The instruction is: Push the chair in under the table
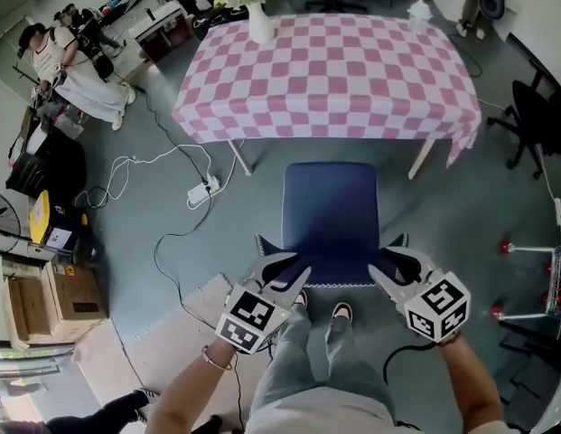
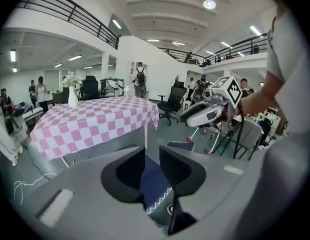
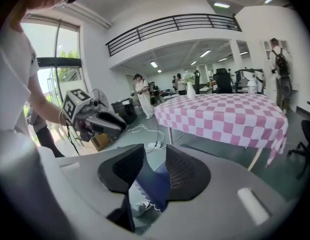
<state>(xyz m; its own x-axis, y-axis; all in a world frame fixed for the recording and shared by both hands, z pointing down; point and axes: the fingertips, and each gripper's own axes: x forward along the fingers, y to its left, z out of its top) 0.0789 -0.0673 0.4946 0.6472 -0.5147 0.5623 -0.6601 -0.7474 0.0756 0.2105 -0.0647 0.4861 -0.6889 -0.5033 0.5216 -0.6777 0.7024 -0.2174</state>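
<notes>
A chair with a dark blue cover (image 1: pixel 331 213) stands on the floor, pulled out from the table with the pink-and-white checked cloth (image 1: pixel 325 70). Its back, trimmed with white zigzag, faces me. My left gripper (image 1: pixel 291 269) is at the back's left corner and my right gripper (image 1: pixel 390 265) at its right corner. Both are open. In the left gripper view blue cover (image 2: pixel 154 181) shows through the gap of the left gripper (image 2: pixel 152 156). The right gripper view shows the same cloth (image 3: pixel 154 184) between the jaws of the right gripper (image 3: pixel 155 156). The pads do not press on it.
A white vase of flowers (image 1: pixel 260 18) stands on the table's far side. A power strip with cables (image 1: pixel 203 191) lies on the floor to the left. A black office chair (image 1: pixel 533 120) and a red-wheeled rack (image 1: pixel 533 278) stand at the right. Cardboard boxes (image 1: pixel 45 301) sit at the left.
</notes>
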